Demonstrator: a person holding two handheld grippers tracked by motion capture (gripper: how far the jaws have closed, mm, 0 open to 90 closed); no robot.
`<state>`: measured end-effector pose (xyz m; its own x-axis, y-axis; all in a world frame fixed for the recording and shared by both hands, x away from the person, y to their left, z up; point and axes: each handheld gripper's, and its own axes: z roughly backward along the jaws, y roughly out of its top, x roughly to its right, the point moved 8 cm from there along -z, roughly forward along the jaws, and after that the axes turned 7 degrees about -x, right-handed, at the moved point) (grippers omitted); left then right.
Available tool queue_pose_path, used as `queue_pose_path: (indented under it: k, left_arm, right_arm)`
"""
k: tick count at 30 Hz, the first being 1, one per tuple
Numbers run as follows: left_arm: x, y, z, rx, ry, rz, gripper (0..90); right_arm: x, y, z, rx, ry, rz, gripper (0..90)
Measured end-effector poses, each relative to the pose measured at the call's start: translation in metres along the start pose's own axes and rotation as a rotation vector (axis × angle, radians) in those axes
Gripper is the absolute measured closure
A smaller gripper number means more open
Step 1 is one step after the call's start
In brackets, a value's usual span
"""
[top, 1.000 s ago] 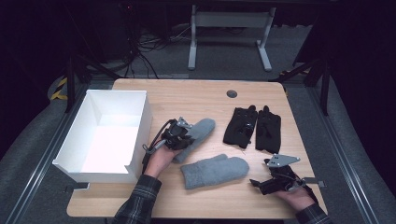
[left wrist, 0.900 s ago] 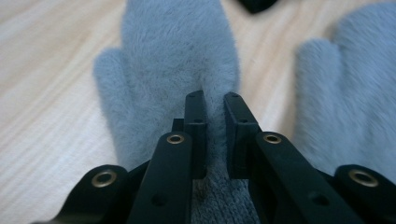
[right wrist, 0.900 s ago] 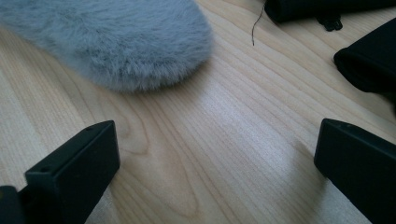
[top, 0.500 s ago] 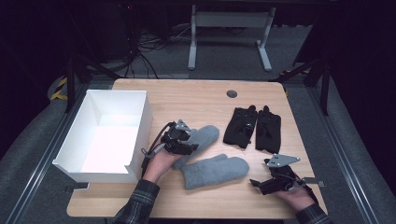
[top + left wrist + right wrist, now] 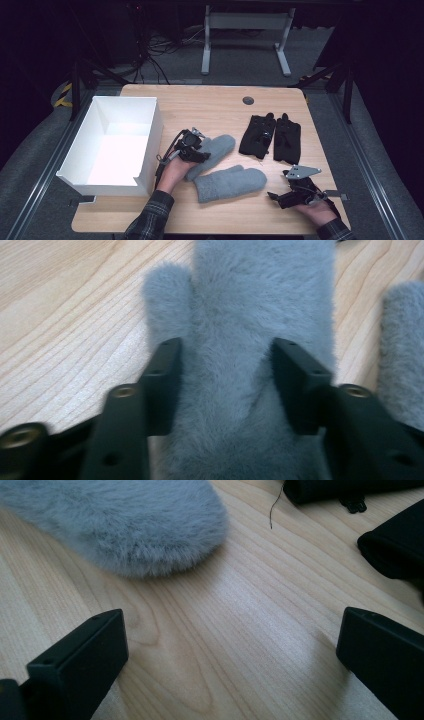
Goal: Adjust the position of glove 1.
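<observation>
Grey mitten cuff hidden under left tongs; fingertip end cut off at top edge.

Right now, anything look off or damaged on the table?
Nothing damaged or spilled. The two grey mittens lie at different angles, not paired like the black gloves. The left gripper straddles one mitten, its jaws just closing in. A loose thread trails by a glove.
</observation>
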<state>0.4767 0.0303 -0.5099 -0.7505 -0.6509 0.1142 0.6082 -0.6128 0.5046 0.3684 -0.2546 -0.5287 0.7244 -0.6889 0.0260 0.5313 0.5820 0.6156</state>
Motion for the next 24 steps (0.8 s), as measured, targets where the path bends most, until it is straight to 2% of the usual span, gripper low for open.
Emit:
queue_pose_path:
  k: [2, 5, 6, 10, 13, 14, 19, 24]
  left_arm:
    - [-0.001, 0.000, 0.001, 0.003, 0.000, -0.013, 69.3]
    - [-0.002, 0.001, 0.003, 0.008, -0.011, -0.002, 78.0]
    - [-0.002, 0.001, 0.003, 0.009, -0.014, -0.011, 80.1]
    - [-0.001, 0.004, 0.010, 0.019, -0.033, -0.022, 82.7]
    - [0.003, 0.009, 0.018, 0.057, -0.047, -0.031, 83.0]
    - [0.005, 0.011, 0.020, 0.076, -0.062, -0.031, 83.1]
    - [0.022, 0.020, 0.038, 0.115, -0.123, -0.080, 83.3]
    - [0.041, 0.025, 0.050, 0.129, -0.178, -0.129, 83.3]
  right_arm:
    - [0.000, 0.000, 0.000, 0.000, 0.000, 0.000, 0.3]
    - [0.000, 0.000, 0.000, 0.000, 0.000, 0.000, 0.3]
    - [0.000, 0.000, 0.000, 0.000, 0.000, 0.000, 0.3]
    - [0.000, 0.000, 0.000, 0.000, 0.000, 0.000, 0.3]
    - [0.000, 0.000, 0.000, 0.000, 0.000, 0.000, 0.3]
    - [0.000, 0.000, 0.000, 0.000, 0.000, 0.001, 0.3]
    - [0.000, 0.000, 0.000, 0.000, 0.000, 0.001, 0.3]
    - [0.000, 0.000, 0.000, 0.000, 0.000, 0.000, 0.3]
